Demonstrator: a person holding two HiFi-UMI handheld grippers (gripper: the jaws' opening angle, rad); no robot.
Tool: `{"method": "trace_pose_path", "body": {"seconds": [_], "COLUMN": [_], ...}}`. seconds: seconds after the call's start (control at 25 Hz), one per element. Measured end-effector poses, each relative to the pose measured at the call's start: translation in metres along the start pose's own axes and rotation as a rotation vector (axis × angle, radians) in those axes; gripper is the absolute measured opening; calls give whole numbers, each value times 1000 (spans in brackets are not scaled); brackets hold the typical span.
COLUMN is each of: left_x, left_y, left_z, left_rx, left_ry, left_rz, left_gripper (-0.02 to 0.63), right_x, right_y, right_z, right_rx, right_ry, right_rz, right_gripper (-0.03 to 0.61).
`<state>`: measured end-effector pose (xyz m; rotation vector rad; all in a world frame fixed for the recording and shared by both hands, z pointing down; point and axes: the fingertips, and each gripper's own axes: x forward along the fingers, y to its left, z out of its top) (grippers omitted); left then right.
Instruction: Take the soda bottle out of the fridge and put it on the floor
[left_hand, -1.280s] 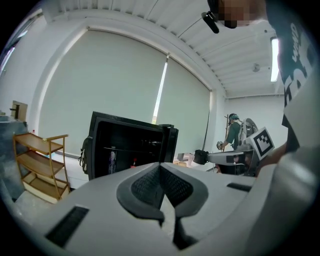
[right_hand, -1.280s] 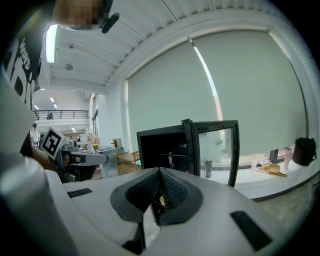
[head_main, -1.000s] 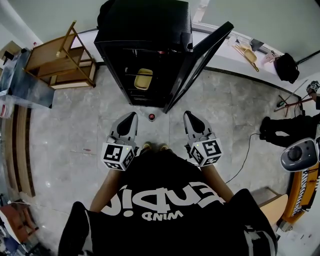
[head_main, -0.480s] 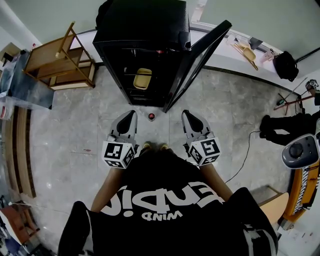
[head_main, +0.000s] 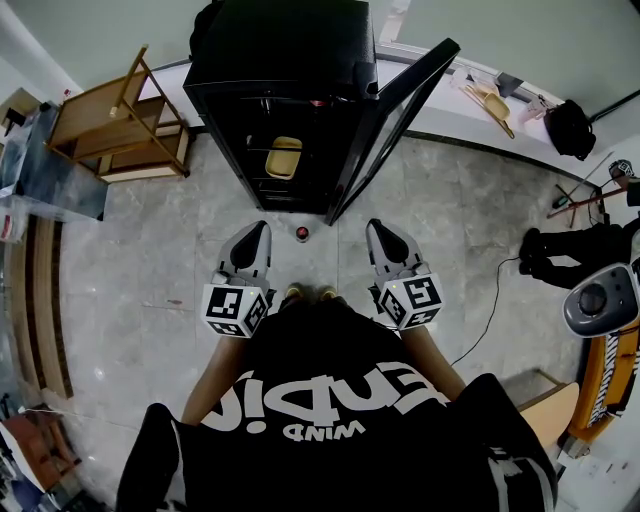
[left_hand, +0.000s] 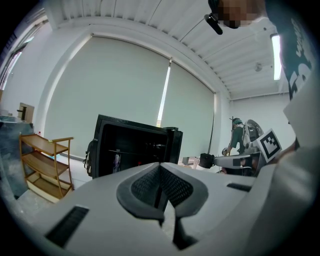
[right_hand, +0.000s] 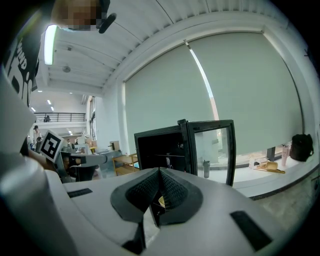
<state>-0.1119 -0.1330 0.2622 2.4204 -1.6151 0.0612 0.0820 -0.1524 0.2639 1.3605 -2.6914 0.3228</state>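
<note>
Closed, the left tongs (head_main: 256, 230) and right tongs (head_main: 381, 229) face the fridge (head_main: 290, 45).

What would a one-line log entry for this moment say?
fridge: door open | bottle: on floor before fridge | left gripper: shut, empty | right gripper: shut, empty

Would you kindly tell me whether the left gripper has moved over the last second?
No. The left gripper stays put, its tip just short of the base of the open black fridge, as before.
</note>
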Motion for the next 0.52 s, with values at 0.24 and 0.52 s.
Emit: {"method": "trace_pose_path", "body": {"seconds": [0.24,0.52], "left_x": [-2,-4], "left_y": [-2,1], "left_z": [-1,-1], "left_rx": [-5,-16], "left_ry": [5,6], "left_rz": [4,17], "left_gripper": [8,8], "right_x": [-4,-4], "right_y": [-3,-1], "right_z": [2,-1], "right_rx": [0,11], "right_ry": [-1,3], "right_rz": [-6,-1], "right_gripper": [23,23]}}
